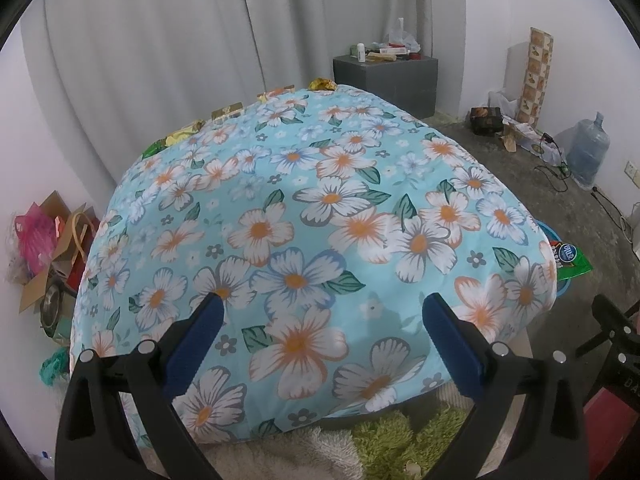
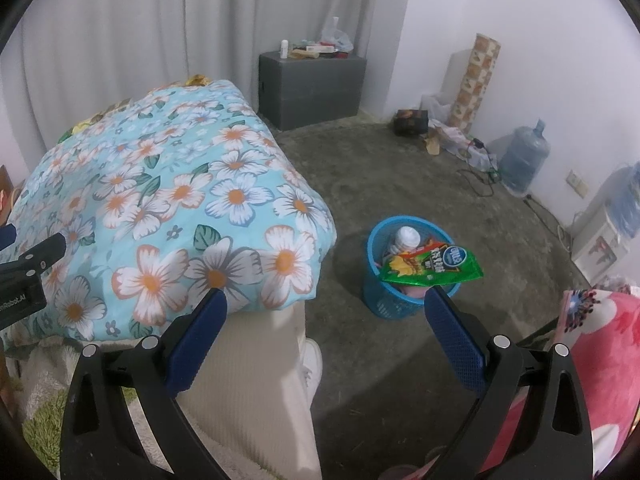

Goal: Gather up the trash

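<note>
Both grippers, the left gripper [image 1: 324, 312] and right gripper [image 2: 326, 308], gaped wide and empty; a green snack bag [image 2: 434, 266] lay atop the blue basket [image 2: 384, 300].

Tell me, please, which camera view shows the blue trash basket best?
The right wrist view: the blue trash basket stands in full sight on the floor, with a green snack bag lying across its rim. In the left wrist view the floral quilt hides nearly all of it; only a blue sliver and the bag's end show.
</note>
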Motion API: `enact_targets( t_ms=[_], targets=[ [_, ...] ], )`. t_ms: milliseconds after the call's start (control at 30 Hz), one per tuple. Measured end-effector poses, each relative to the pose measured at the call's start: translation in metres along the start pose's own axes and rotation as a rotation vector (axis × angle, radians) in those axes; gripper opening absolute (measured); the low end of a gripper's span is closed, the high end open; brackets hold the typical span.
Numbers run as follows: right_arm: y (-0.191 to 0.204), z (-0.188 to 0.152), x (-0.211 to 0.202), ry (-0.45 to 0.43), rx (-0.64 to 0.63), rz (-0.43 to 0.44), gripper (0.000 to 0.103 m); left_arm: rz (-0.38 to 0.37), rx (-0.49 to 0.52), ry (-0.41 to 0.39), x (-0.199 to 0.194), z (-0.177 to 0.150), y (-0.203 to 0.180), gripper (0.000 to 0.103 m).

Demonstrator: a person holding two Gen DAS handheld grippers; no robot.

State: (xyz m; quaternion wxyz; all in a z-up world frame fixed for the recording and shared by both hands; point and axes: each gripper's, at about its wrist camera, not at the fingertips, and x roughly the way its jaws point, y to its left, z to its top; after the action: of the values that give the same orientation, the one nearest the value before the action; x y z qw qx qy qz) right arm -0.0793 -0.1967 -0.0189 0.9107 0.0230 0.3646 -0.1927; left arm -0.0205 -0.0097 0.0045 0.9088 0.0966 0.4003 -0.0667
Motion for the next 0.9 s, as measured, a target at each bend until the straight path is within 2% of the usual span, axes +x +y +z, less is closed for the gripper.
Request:
enact_targets(
  t_ms=[900],
  targets=[
    [-0.0005, -0.0004, -0.0006, -0.002, 0.001, 0.000, 0.095, 0.002, 0.004, 0.005, 0.0009, -0.0016, 0.0021, 0.097]
  ],
)
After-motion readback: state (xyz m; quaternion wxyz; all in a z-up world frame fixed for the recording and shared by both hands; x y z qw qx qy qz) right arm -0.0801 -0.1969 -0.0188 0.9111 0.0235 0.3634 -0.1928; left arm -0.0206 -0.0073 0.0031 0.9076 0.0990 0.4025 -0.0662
